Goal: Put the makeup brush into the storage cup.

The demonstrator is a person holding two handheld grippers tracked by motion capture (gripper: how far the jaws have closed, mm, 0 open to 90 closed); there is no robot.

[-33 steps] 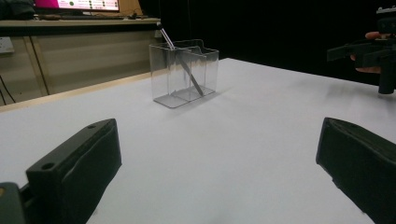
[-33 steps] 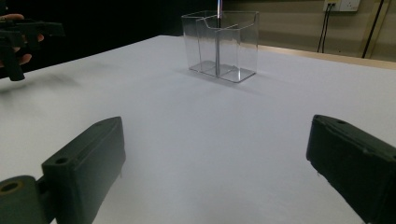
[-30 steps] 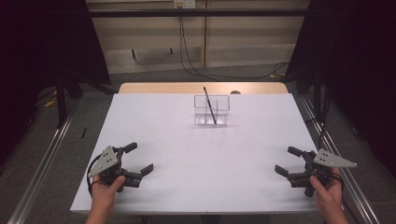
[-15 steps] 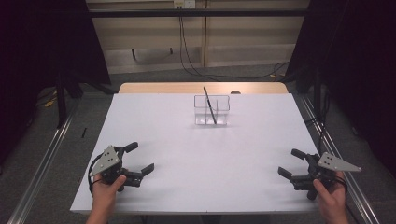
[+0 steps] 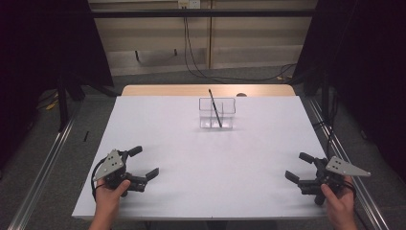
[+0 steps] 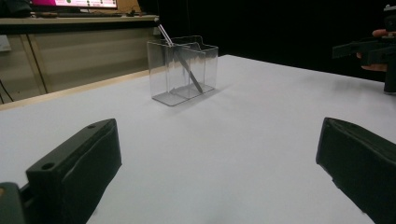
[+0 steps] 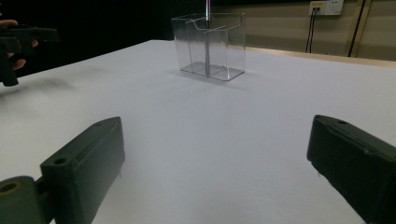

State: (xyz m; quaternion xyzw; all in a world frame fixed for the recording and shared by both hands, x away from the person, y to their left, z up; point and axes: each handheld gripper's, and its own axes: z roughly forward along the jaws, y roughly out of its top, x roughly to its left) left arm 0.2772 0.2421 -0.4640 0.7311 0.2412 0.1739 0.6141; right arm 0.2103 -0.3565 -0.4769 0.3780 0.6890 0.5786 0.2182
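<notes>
Left tongs (image 5: 142,163) and right tongs (image 5: 299,166) rest near the front corners of the white worktop (image 5: 210,158), each held in one hand, jaws spread wide with nothing between them. A clear container (image 5: 217,113) with two compartments stands well ahead of both tongs, roughly midway between them, toward the far edge. A dark thin rod (image 5: 215,108) leans inside it, its upper end rising above the rim; the left gripper view shows the rod (image 6: 181,60) slanting down across the container (image 6: 183,70). No brand, label or legible writing appears on the container, the rod or either tongs. Compared with half a second earlier, the right tongs sit slightly nearer the front edge; the left tongs, container and rod are unchanged.
</notes>
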